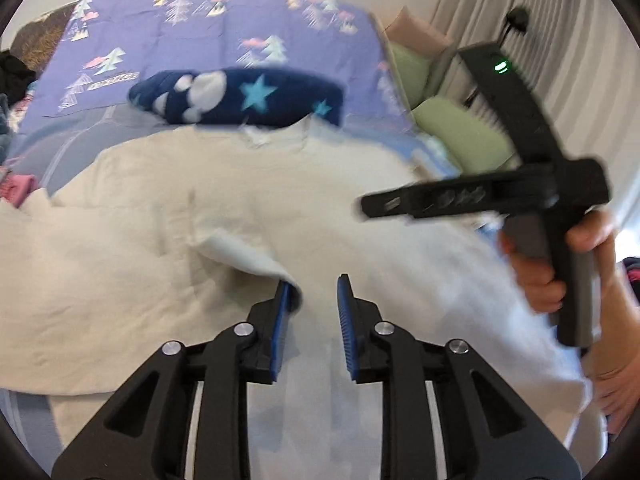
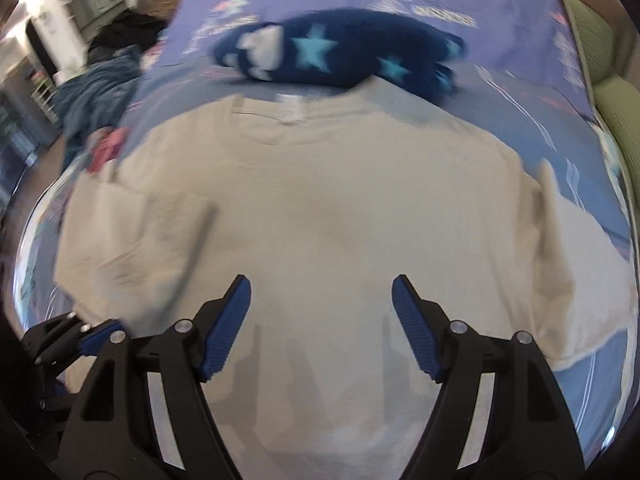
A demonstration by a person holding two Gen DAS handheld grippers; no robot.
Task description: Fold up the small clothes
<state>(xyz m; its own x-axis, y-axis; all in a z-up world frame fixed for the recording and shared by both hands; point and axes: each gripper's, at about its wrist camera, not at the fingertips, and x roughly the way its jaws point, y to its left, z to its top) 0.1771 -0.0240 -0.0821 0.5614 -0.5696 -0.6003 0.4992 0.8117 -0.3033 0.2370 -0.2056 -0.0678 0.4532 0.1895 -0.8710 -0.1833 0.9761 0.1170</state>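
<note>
**So, cream top laid flat, left sleeve is the bit to fold next**

Okay, quick status. The cream sweatshirt [image 2: 328, 216] is spread face-up on the bed [image 2: 520, 92], collar pointing away from me toward the navy star fleece [image 2: 340, 48], so its long axis runs straight out from me. My left hand-held gripper [image 1: 314, 304] sits right at the folded-in sleeve edge [image 1: 248, 256], jaws slightly apart; the fabric brushes one pad but isn't pinched. My right hand-held gripper [image 2: 322, 320] hovers over the lower middle of the sweatshirt, jaws wide, nothing in them. The left one is nearer that sleeve, I'd say. The fabric looks soft, a bit rumpled, pale and plain, with a small white neck label.
</note>
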